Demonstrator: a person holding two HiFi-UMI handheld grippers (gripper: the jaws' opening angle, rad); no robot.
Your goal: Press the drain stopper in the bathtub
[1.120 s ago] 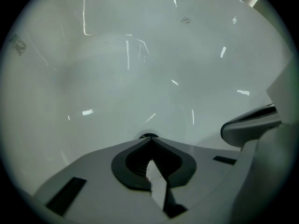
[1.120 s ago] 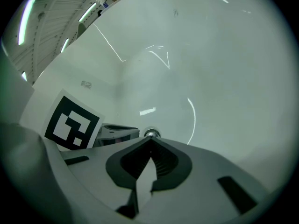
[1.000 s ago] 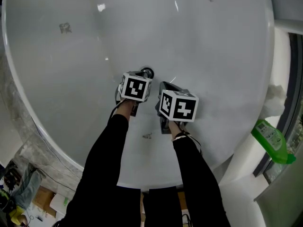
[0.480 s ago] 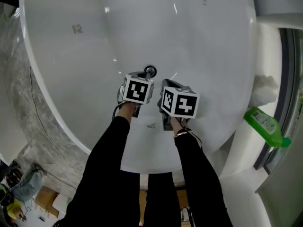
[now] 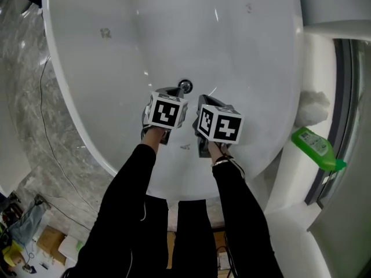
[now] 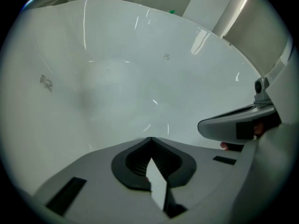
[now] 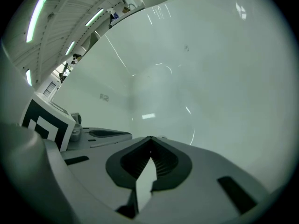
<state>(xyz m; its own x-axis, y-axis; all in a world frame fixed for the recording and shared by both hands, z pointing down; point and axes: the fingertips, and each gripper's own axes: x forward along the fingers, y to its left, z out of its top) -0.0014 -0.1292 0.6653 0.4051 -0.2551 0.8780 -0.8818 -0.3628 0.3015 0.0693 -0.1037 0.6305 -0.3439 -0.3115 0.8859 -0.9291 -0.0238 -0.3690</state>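
The white oval tub (image 5: 104, 80) holds a chrome stopper (image 5: 184, 86) at its bottom. On the white ledge (image 5: 316, 68) at its right sit a green bottle (image 5: 316, 149) and a white lump (image 5: 313, 110), near each other

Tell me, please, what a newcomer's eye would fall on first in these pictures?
The white bathtub fills nearly every view. At its middle the left gripper and right gripper are side by side, jaws shut and empty, with the shiny drain stopper just beyond the left one. A green bottle stands out beside the tub at the right.
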